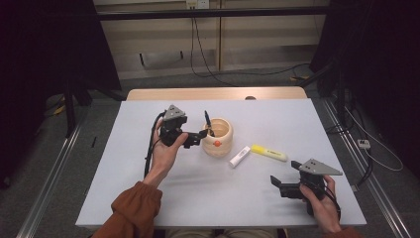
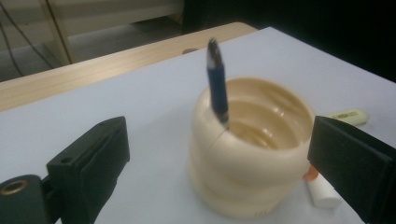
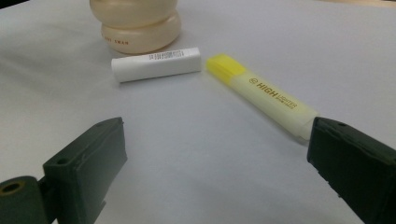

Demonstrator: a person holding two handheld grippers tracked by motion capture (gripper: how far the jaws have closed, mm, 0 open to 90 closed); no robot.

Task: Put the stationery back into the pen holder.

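A blue pen [image 2: 217, 84] is seen standing tilted in the cream cup [image 1: 217, 137] near the middle of the desk [image 1: 148, 198], its lower end inside and its shaft leaning on the rim. The left gripper [image 1: 202, 134] is held just beside the cup on its left, jaws spread wide with nothing between them; in the left gripper view the cup and pen are framed between the two pads without being touched. The pen is judged to be placed already, so the step in hand is taken as the release and the clearing of the left gripper from the cup.

A white tube [image 3: 156, 63] and a yellow highlighter [image 3: 261, 96] lie flat to the right of the cup, toward the desk's right edge, nearly end to end. The right gripper [image 1: 275, 186] is held low near the front right corner, jaws apart and empty, pointed at them.

For the next move, the right jaws would need to be brought across the highlighter's barrel, closed squarely, and the highlighter lifted and tipped upright over the cup's rim, without the pen being knocked.
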